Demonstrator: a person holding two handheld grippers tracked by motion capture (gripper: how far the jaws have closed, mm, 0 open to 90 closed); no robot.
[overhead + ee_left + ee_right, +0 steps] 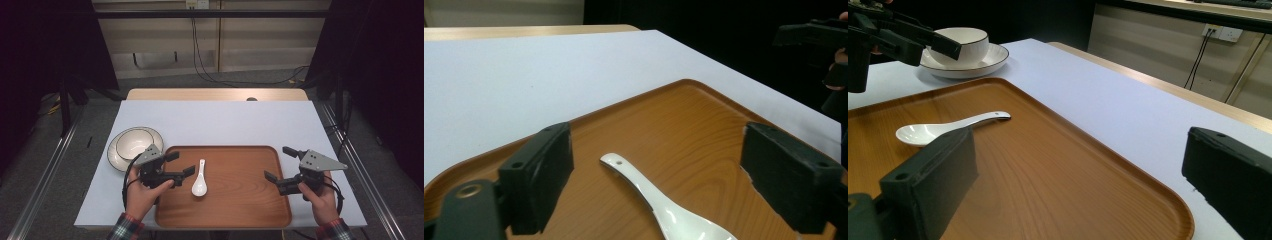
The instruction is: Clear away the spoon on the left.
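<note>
Both tongs are standing wide apart with nothing clamped in either. Left tongs [181, 163] sit at the near left corner of the tray, pointing in over the wood, and the left gripper view looks right down between the two black jaws at the spoon [659, 205], which lies on the tray in the gap but isn't touched by either pad. Right tongs [281, 164] hover at the right edge of the tray, jaws also spread, and in the right gripper view there's just bare wood and tray rim between them. Now going by size: the tabletop [220, 120] is the biggest thing, covered in a pale sheet with a strip of light wood showing along the far edge. On it sits the brown wooden tray [240, 200], rounded corners, low raised rim, taking up most of the near middle. Off the tray's far left corner, on the pale sheet, there's a white plate [116, 152] with a dark rim line, and a white bowl [132, 145] standing upright on it, just behind the left hand's gripper. Smallest is the white ceramic spoon [199, 179], lying flat on the left part of the tray, handle pointing away from the person and the scoop end toward them, just beside the left tongs and well apart from the right ones. Handle has a small hole near its tip.
</note>
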